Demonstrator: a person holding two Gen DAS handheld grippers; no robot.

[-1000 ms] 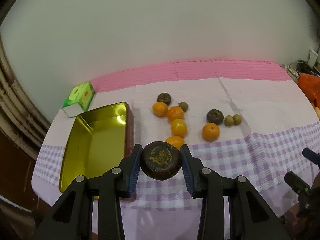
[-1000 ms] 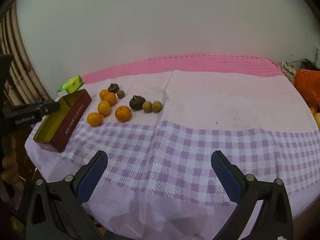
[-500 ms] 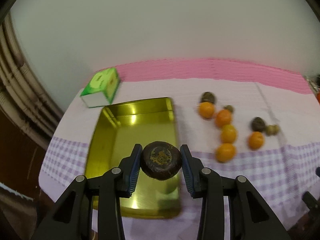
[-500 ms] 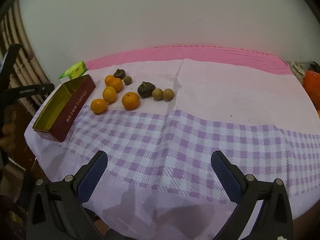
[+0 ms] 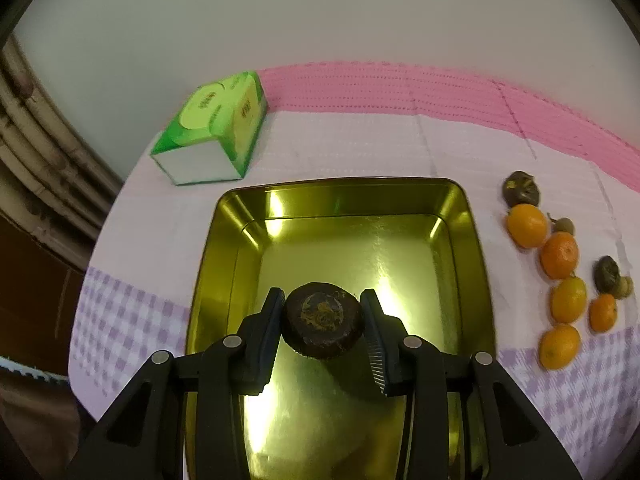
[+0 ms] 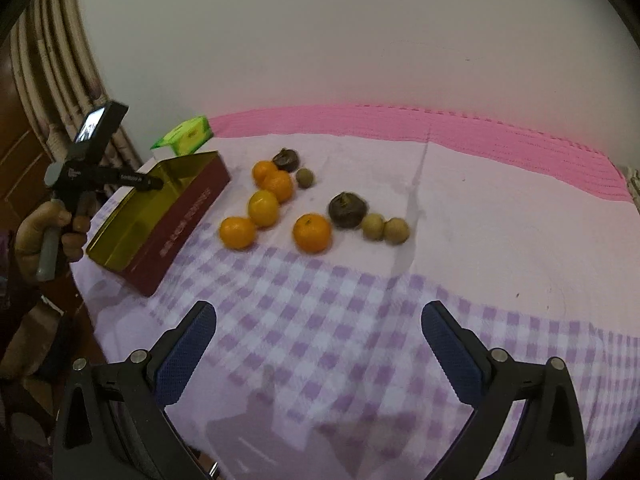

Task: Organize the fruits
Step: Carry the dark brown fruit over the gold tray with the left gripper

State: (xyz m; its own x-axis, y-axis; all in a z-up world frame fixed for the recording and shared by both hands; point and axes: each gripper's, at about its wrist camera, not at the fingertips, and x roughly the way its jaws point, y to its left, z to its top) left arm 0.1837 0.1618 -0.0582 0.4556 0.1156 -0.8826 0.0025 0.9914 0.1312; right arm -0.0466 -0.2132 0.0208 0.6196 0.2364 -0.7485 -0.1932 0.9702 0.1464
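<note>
My left gripper (image 5: 322, 322) is shut on a dark brown round fruit (image 5: 322, 326) and hangs over the near half of the open gold tin (image 5: 464, 216). In the right wrist view the same tin (image 6: 180, 224) shows its red side, with a hand holding the left gripper's handle (image 6: 52, 236) beside it. Several oranges (image 6: 310, 233) lie right of the tin, together with two more dark fruits (image 6: 347, 210) and small tan fruits (image 6: 396, 231). My right gripper (image 6: 318, 334) stands open above the checked cloth, nothing between its fingers.
A green and white box (image 5: 212, 132) lies behind the tin near the table's far left corner. The pink and purple-checked tablecloth (image 6: 440, 280) covers the table up to a white wall. The table's left edge runs close to the tin.
The left gripper has carried the dark fruit leftward from in front of the oranges to above the tin and dropped lower. The right gripper has drifted slightly and stayed open.
</note>
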